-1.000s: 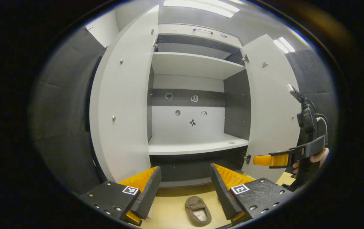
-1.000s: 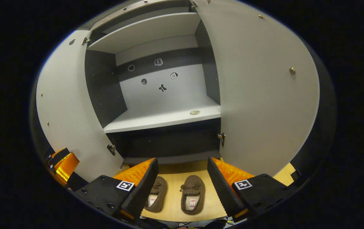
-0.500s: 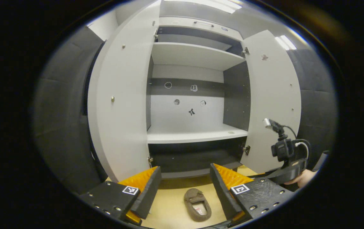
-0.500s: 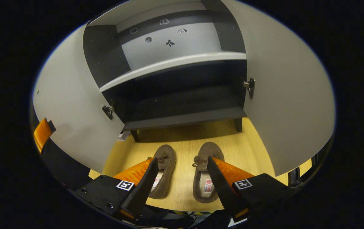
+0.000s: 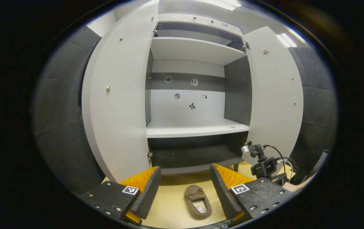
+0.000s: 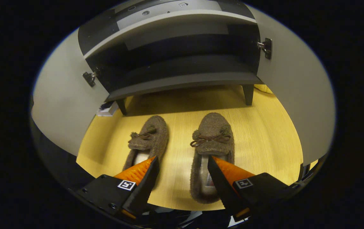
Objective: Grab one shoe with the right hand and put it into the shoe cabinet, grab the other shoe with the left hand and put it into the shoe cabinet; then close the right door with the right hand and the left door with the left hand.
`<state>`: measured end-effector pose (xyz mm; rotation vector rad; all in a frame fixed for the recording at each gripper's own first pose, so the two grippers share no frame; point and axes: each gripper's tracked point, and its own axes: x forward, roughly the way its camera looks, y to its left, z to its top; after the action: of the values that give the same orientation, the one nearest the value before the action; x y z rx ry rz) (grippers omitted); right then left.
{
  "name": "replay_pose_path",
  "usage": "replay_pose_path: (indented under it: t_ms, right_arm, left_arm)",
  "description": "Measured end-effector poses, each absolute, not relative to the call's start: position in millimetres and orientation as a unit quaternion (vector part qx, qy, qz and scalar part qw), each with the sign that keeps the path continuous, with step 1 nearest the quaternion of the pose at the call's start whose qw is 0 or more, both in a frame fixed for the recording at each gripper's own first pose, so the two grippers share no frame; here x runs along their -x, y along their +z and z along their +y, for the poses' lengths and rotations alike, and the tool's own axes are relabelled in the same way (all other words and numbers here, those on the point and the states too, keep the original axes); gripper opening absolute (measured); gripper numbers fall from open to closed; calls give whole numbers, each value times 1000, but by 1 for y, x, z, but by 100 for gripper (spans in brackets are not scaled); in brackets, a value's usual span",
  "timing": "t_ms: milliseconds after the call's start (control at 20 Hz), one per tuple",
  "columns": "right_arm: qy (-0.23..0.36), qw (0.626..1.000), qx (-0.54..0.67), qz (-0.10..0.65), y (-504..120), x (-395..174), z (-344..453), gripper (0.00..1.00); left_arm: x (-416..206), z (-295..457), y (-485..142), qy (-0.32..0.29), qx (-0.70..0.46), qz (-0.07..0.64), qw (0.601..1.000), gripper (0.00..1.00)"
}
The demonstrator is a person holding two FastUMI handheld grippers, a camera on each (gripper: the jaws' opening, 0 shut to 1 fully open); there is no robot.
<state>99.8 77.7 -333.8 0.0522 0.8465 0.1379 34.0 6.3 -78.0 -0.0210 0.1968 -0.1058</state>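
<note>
Two brown fuzzy slippers lie side by side on the yellow wood floor in front of the shoe cabinet. In the right gripper view the left shoe and the right shoe point their toes at the cabinet. My right gripper is open just above them, one finger over the right shoe's opening, the other by the left shoe's heel. My left gripper is open and higher up, facing the open cabinet, with one shoe on the floor below it. The right gripper's body shows low at the right.
Both cabinet doors stand wide open: the left door and the right door. A white shelf and a dark bottom shelf are bare. The cabinet stands on short legs. Dark padded walls flank it.
My right gripper has dropped and tipped down towards the two shoes, which now look much nearer. The left gripper has hardly moved.
</note>
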Motion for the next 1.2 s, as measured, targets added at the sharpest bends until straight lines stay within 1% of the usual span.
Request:
replay_pose_path:
  t_ms: [100,150,200,250,300,350,400,450,500,550,600,650,700,750,800,850,900,1000,1050,1100,1150,1200]
  right_arm:
    - [60,907,-12,417,-347,-106,74,98]
    - [61,904,-9,422,-353,-107,77,97]
    - [59,902,1,427,-360,-110,76,90]
    - [55,901,14,429,-366,-113,73,90]
    - [50,901,26,429,-371,-116,71,98]
    - [49,902,33,428,-376,-120,74,90]
    - [47,900,36,431,-381,-123,74,95]
    - [42,899,39,435,-385,-127,74,88]
    - [33,898,42,436,-388,-132,72,89]
    - [29,901,43,431,-387,-138,70,84]
    - [24,902,44,429,-386,-141,67,75]
    - [16,900,47,432,-388,-144,63,69]
    - [9,899,51,436,-390,-146,58,52]
    - [3,900,49,432,-389,-147,57,40]
    - [0,900,46,434,-391,-148,57,33]
    - [-5,901,49,431,-391,-147,55,33]
    - [-10,901,48,432,-391,-147,56,15]
    - [-4,899,51,436,-390,-148,56,16]
    - [3,897,48,438,-390,-146,57,10]
    - [11,896,38,442,-390,-145,57,5]
    - [17,895,23,446,-388,-145,56,5]
    - [21,895,10,446,-385,-142,55,0]
  left_arm:
    - [-35,8,-77,-45,4,96,994,88]
    - [-35,9,-77,-41,1,95,995,96]
    - [-35,10,-79,-38,-1,95,995,95]
    - [-36,11,-81,-34,0,96,995,95]
    - [-36,12,-83,-31,1,99,995,96]
    - [-36,14,-85,-27,3,102,994,89]
    - [-37,15,-86,-24,4,103,994,96]
    - [-36,17,-87,-21,5,104,994,96]
    - [-36,18,-89,-19,5,104,994,96]
    - [-33,20,-89,-20,3,103,994,96]
    - [-31,20,-87,-24,0,100,995,89]
    - [-30,18,-84,-26,-6,95,995,89]
    - [-29,17,-81,-27,-13,89,996,89]
    - [-30,15,-80,-29,-18,85,996,89]
    - [-31,13,-80,-34,-18,84,996,89]
    - [-32,10,-81,-38,-14,85,996,96]
    - [-34,9,-82,-39,-7,85,996,96]
    - [-36,11,-82,-41,-5,83,996,96]
    - [-36,12,-81,-41,-7,81,996,82]
    - [-36,13,-80,-43,-9,79,996,82]
    - [-34,14,-78,-45,-9,77,996,82]
    - [-33,17,-77,-46,-10,75,996,83]
